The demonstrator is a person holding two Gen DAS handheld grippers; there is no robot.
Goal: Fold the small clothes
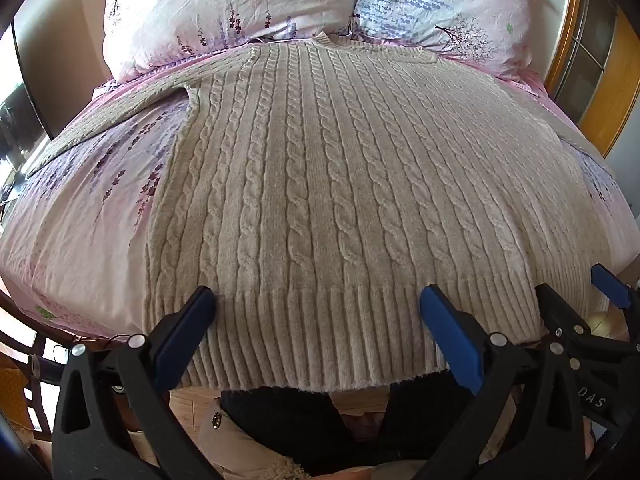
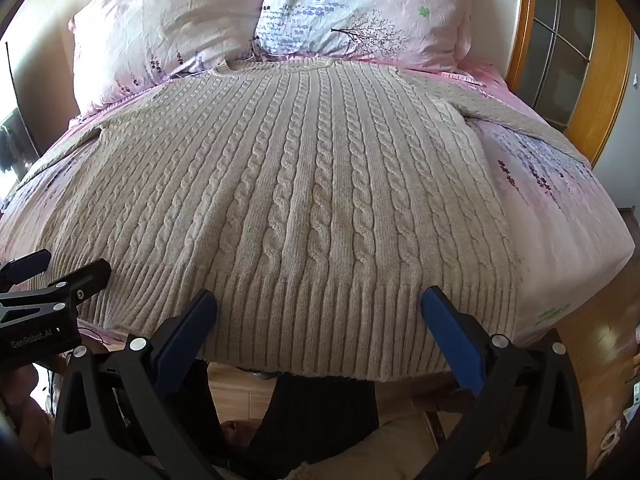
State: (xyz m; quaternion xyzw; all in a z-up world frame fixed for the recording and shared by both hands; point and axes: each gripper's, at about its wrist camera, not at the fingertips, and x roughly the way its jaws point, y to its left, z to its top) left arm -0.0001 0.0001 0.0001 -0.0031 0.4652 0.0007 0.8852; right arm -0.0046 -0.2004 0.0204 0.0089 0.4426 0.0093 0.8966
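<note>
The sweater (image 1: 320,184) lies flat on the bed (image 1: 80,216), long axis running from hem to collar away from both claws, hem just in front; left gripper (image 1: 318,312) and right gripper (image 2: 318,312) are both spread w/ nothing held, about equally near.

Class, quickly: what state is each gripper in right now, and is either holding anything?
Left gripper: open, holding nothing, fingers over the sweater hem.
Right gripper: open, holding nothing, also at the hem.
</note>
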